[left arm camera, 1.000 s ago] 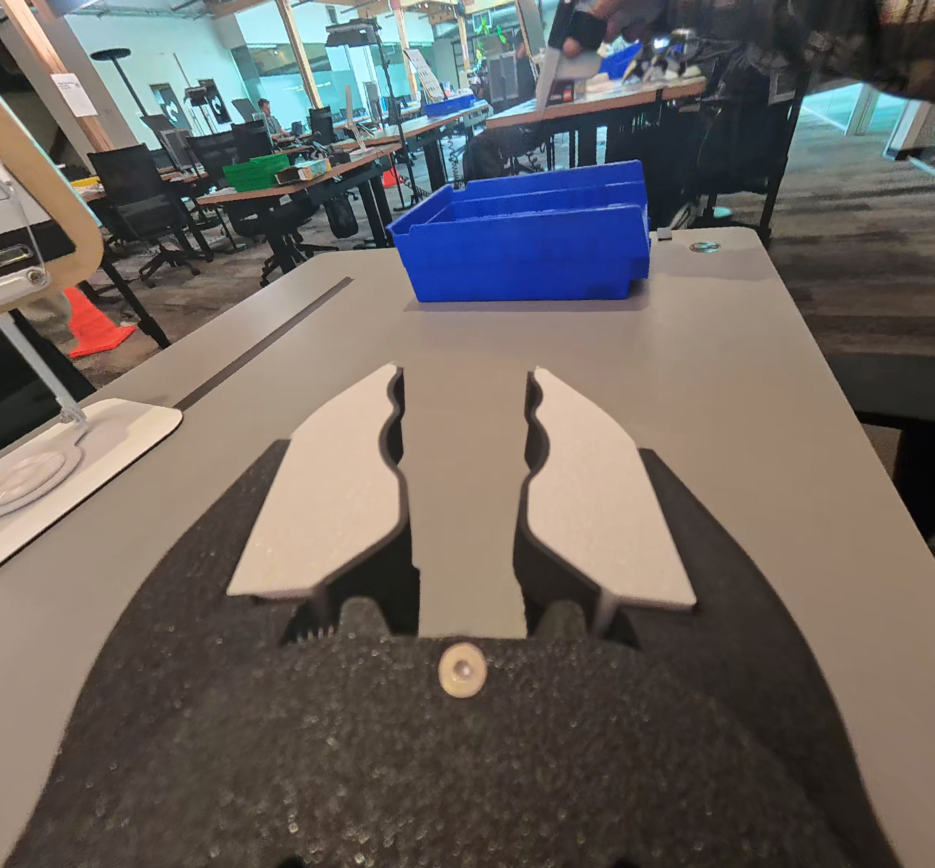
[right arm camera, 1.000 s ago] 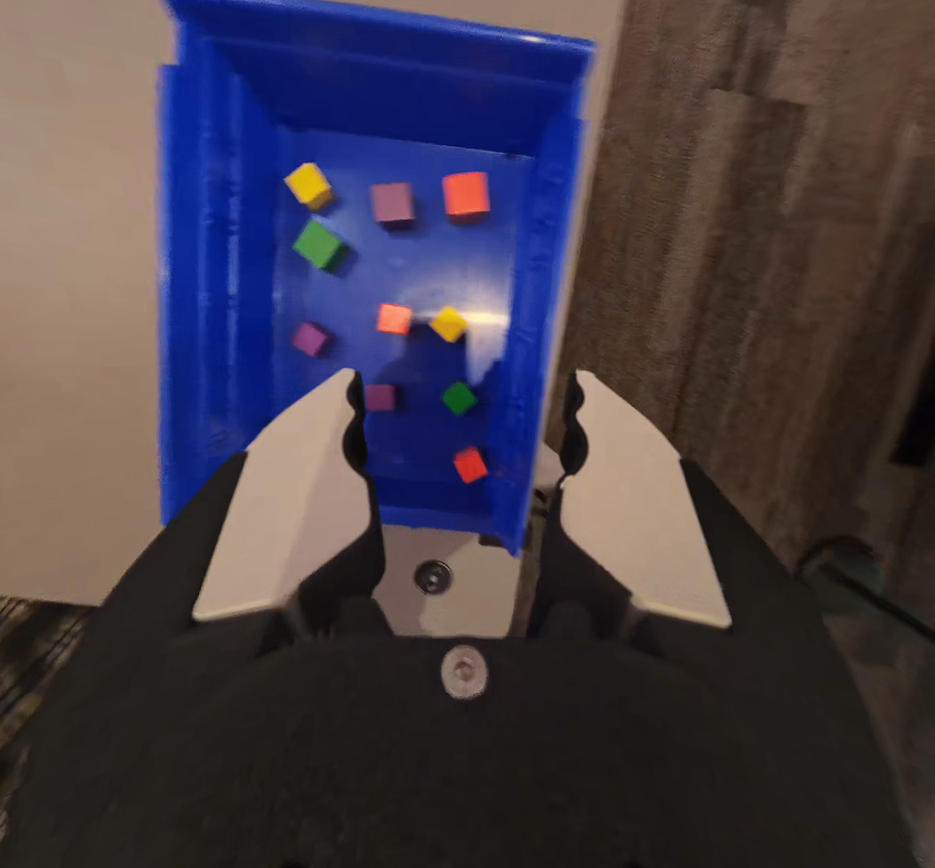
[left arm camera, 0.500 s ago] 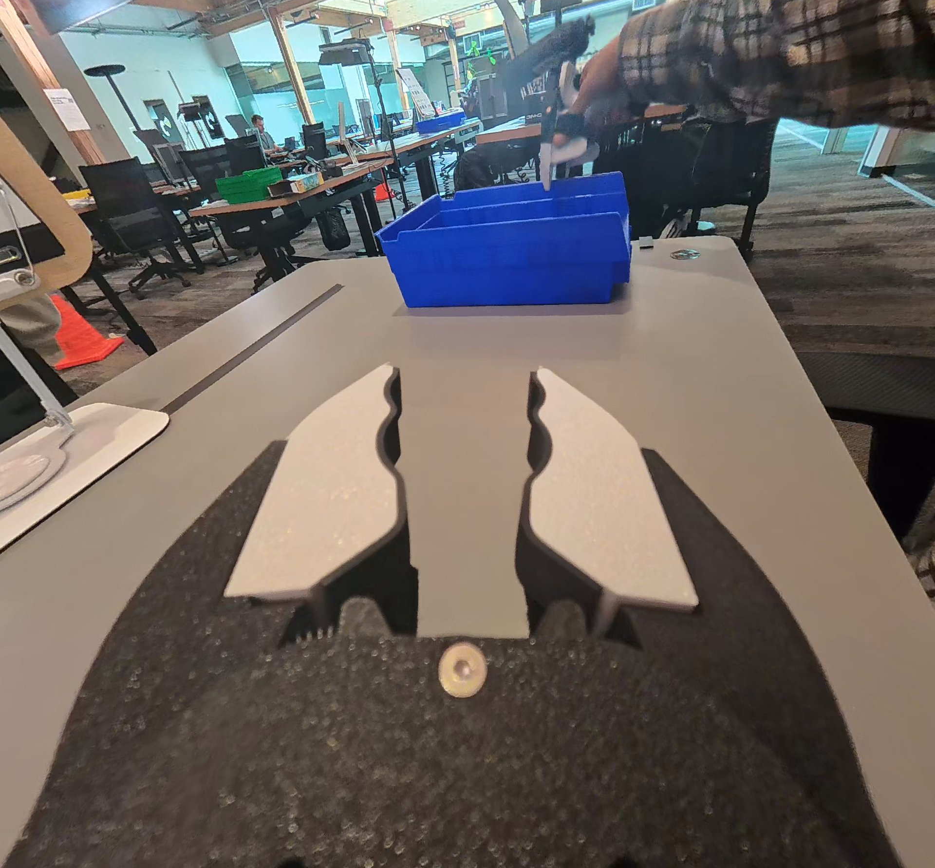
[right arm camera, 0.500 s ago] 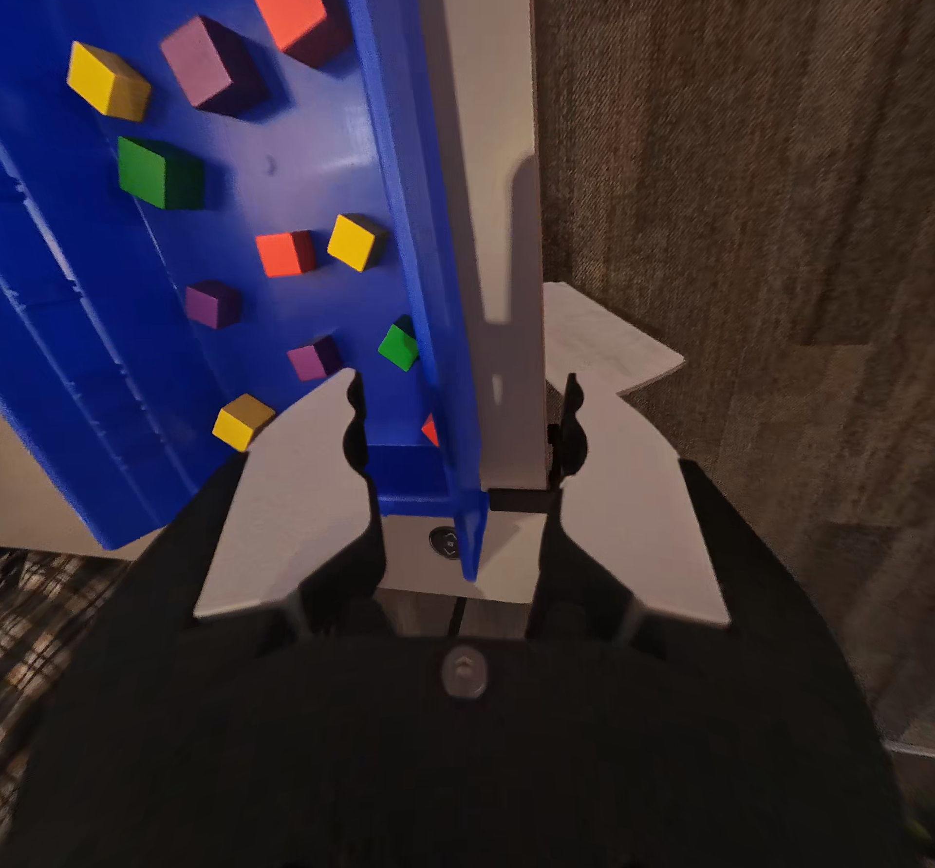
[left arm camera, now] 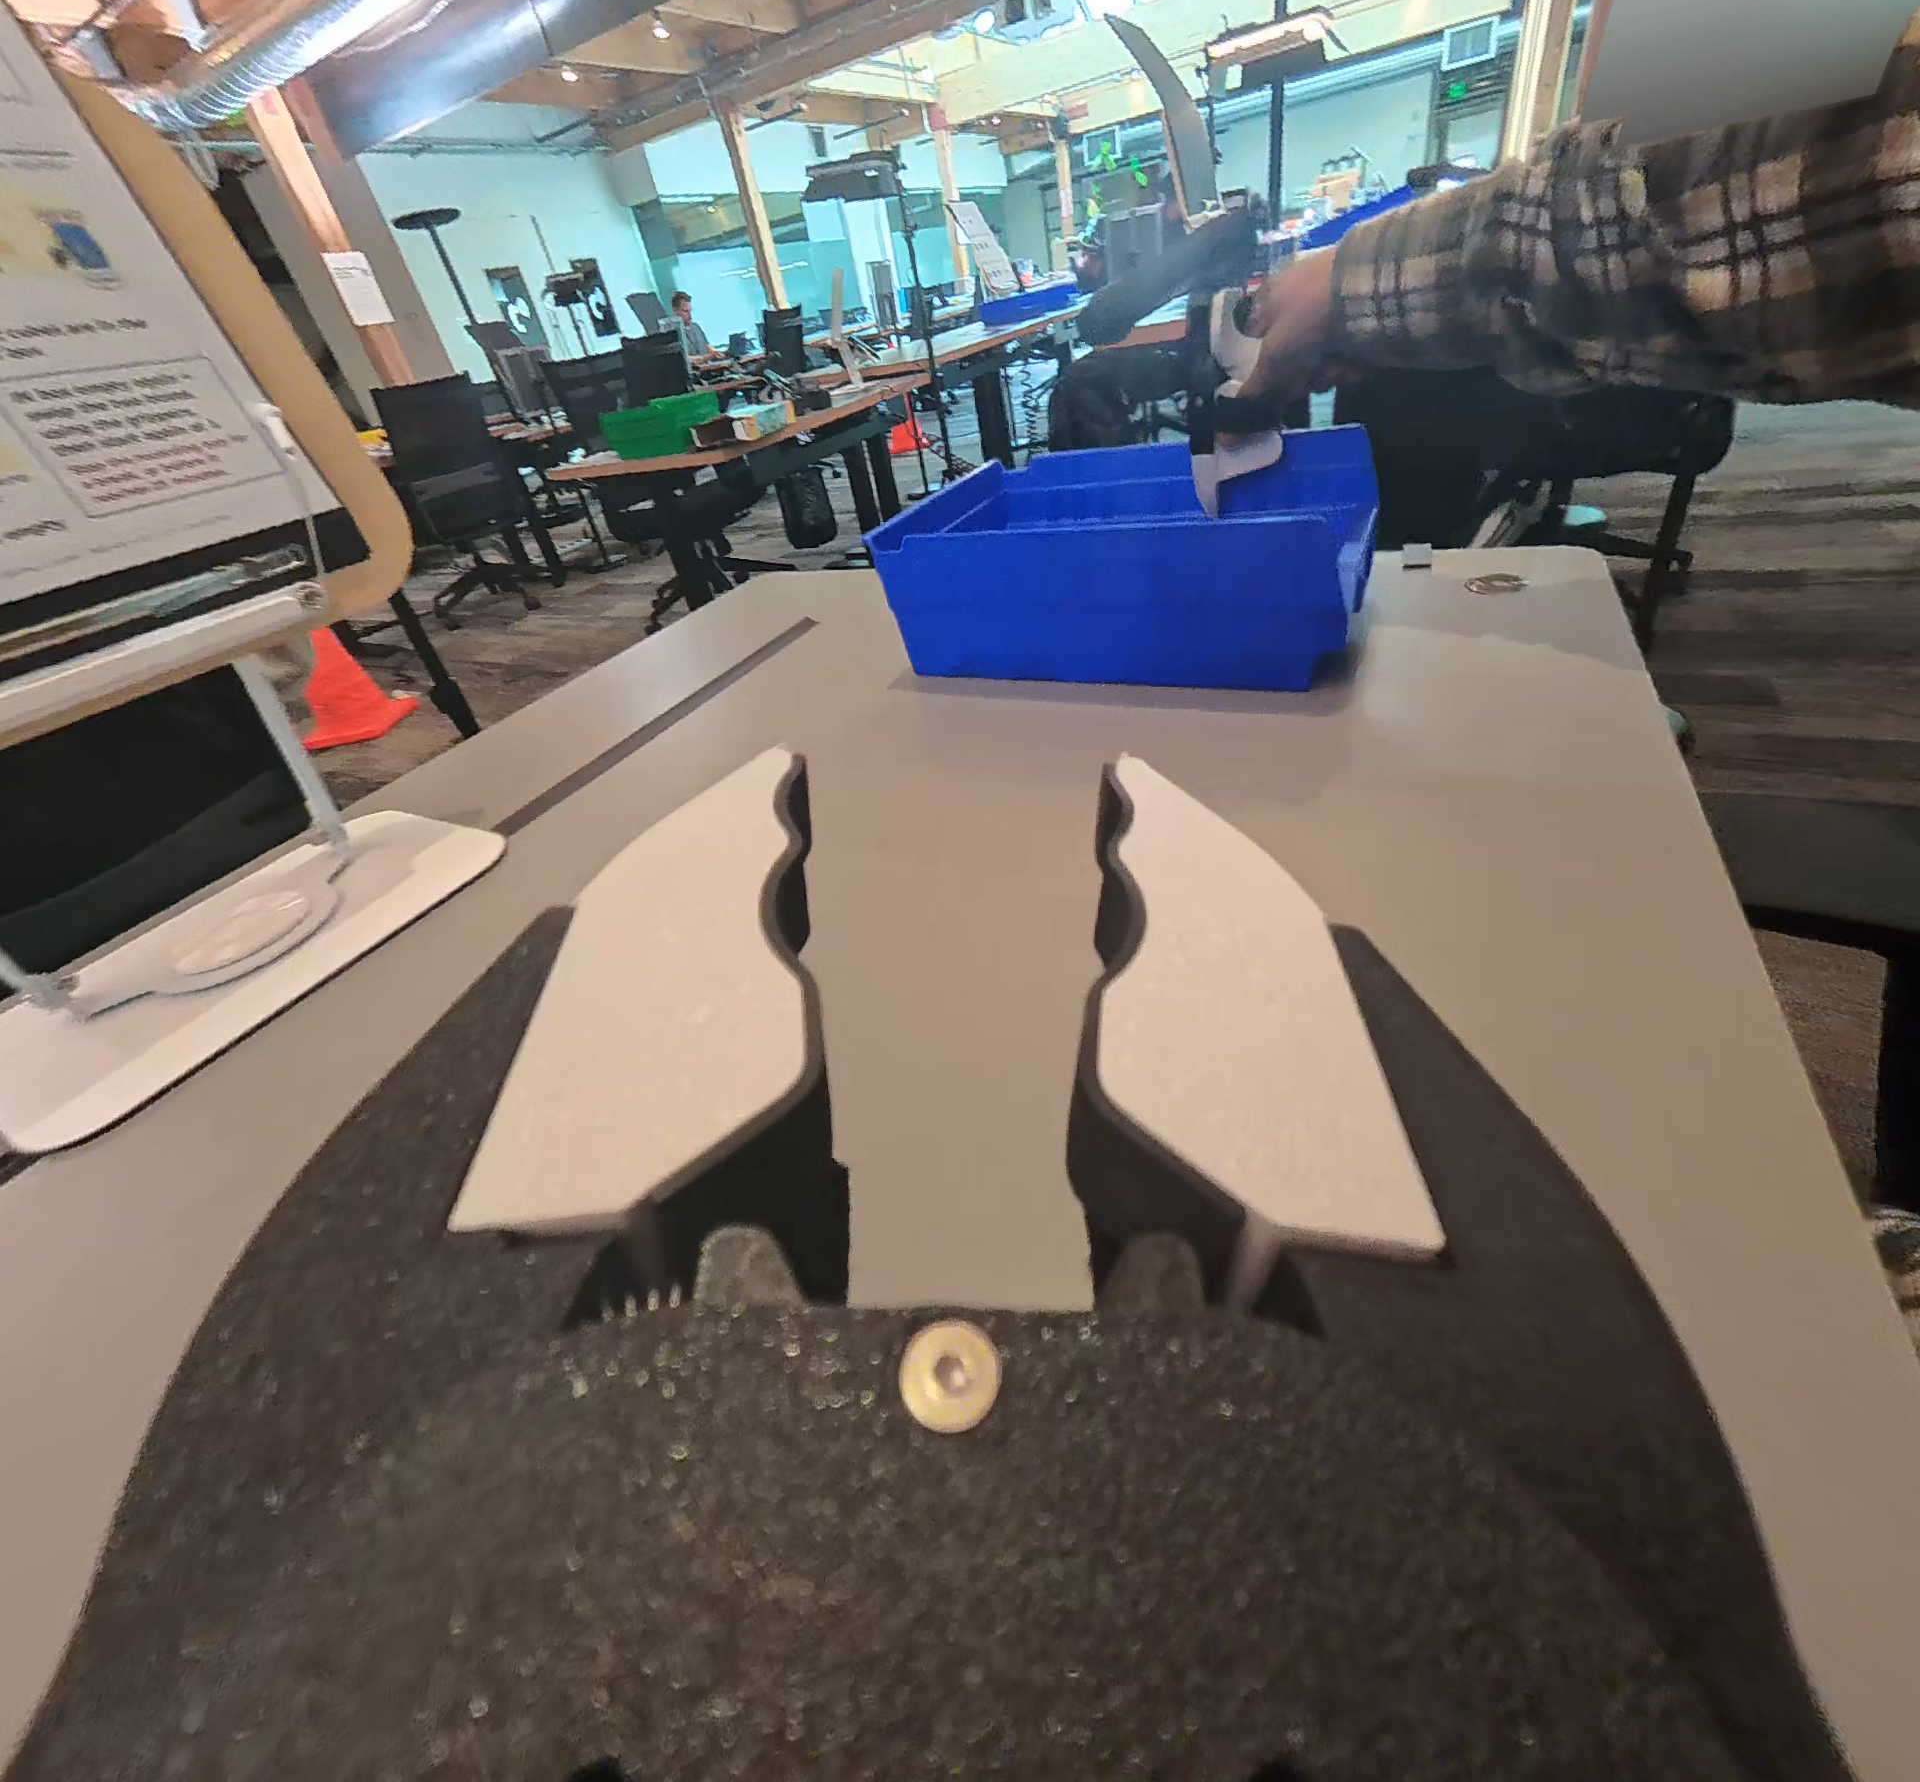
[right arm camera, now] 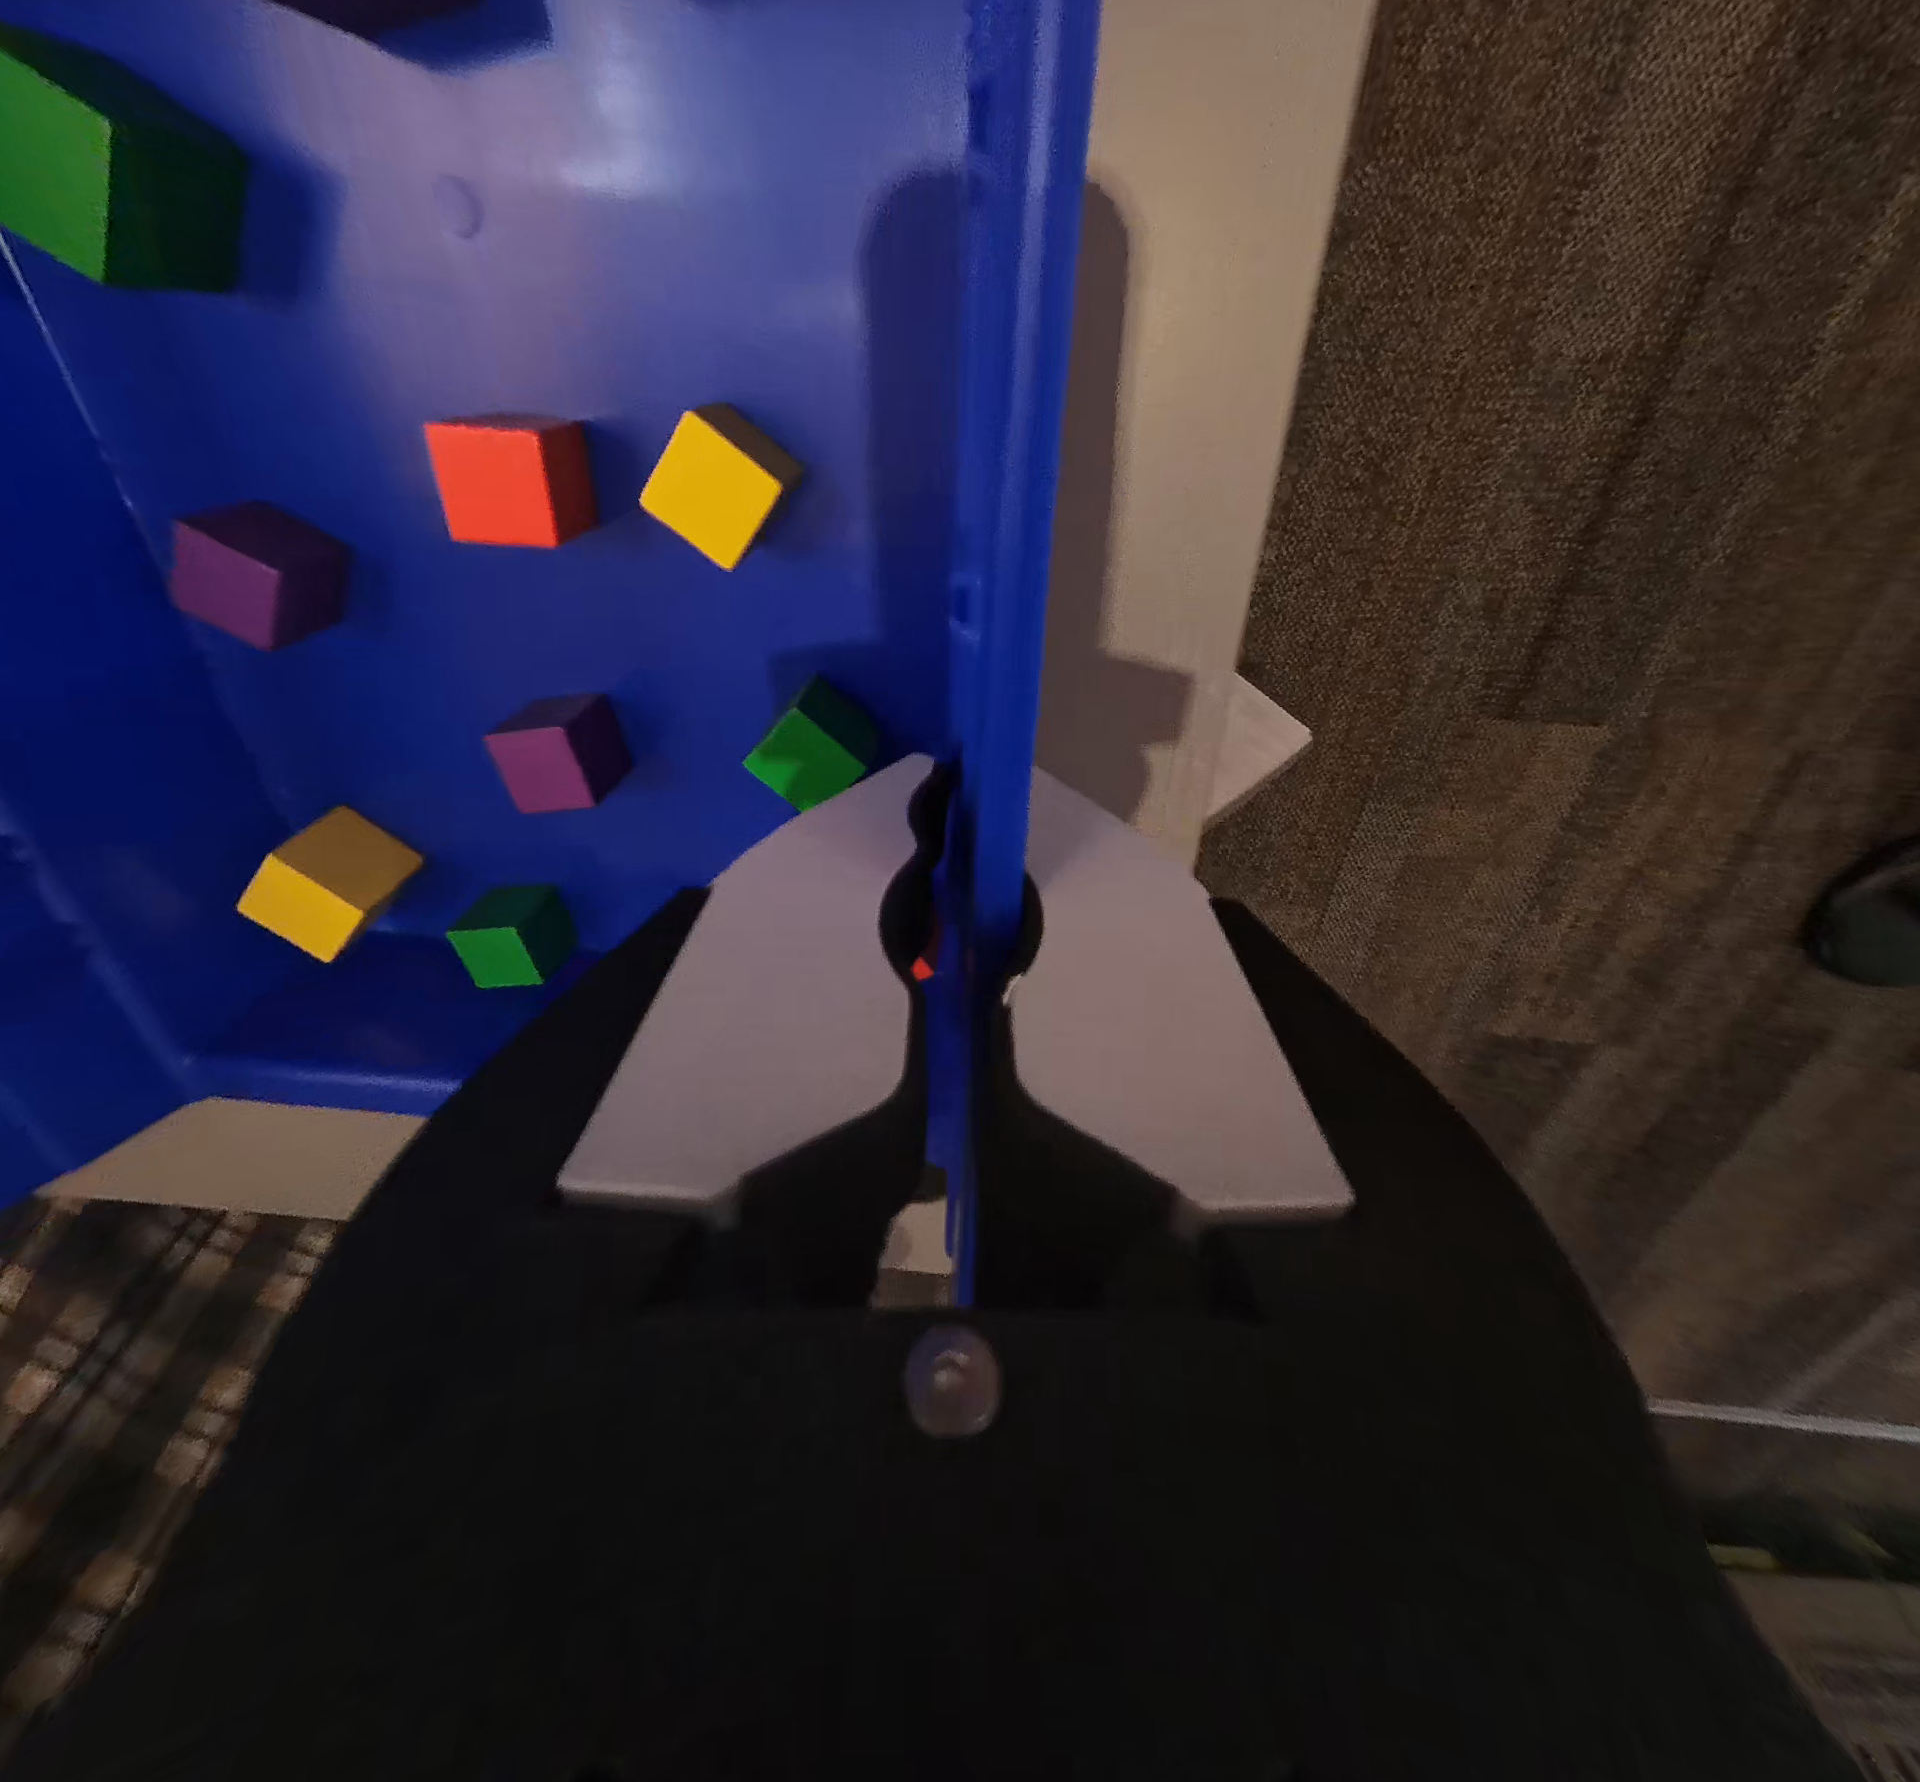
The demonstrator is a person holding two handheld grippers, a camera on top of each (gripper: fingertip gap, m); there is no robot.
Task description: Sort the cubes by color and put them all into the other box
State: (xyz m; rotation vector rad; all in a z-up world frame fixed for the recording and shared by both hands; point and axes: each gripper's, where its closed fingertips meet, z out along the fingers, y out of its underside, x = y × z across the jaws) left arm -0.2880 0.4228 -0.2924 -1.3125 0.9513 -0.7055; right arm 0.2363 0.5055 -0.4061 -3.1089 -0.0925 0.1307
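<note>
The right claw (right arm camera: 961,859), spread a moment ago, is now clenched on the blue box (right arm camera: 1003,382) wall. The box is thus secured for repositioning; the left claw (left arm camera: 951,797) is held released above the bench (left arm camera: 1455,849).

My left gripper (left arm camera: 951,802) lies low and level, pointing forward, its two white fingers (left arm camera: 665,1026) spread well apart with nothing between them; my right gripper (right arm camera: 971,802) points steeply down, its fingers (right arm camera: 769,1026) pinched together on a thin wall; my right hand (left arm camera: 1283,335), in a plaid sleeve (left arm camera: 1621,257), holds it from above.
</note>
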